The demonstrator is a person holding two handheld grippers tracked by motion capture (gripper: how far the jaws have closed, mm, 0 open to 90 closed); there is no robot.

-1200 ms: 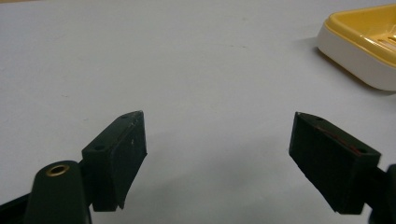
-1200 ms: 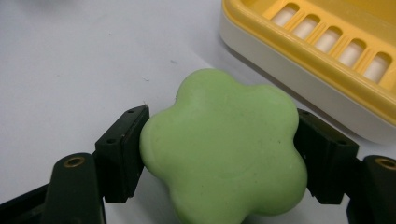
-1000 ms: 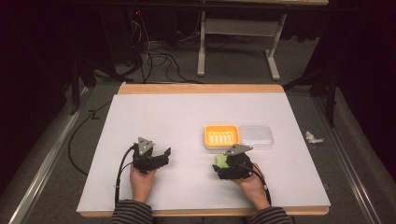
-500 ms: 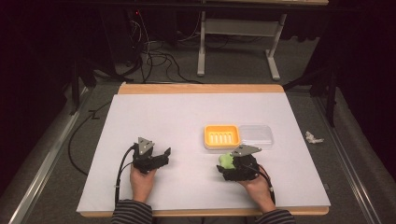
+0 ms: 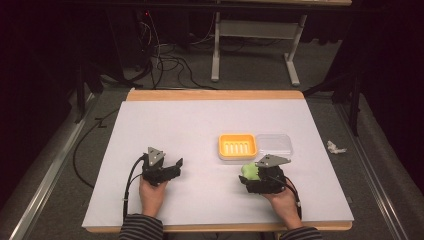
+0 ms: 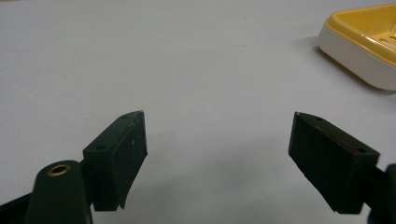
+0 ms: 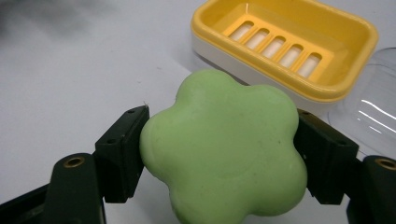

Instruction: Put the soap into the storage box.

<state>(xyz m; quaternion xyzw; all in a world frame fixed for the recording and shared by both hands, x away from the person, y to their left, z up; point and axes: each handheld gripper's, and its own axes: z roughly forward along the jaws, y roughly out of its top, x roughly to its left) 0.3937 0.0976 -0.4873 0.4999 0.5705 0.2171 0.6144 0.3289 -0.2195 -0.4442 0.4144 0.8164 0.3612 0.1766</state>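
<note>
1. right gripper (image 5: 248, 176) clamps the green flower-shaped soap (image 7: 224, 151) between both jaws; it has shifted slightly rightward, just short of the yellow soap dish (image 5: 237, 146).
2. left gripper (image 5: 176, 165) unmoved, jaws wide, empty.
3. judgement: soap is lifted and set for the dish.

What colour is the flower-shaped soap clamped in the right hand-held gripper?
Light green; the flower-shaped soap shows best in the right gripper view.
</note>
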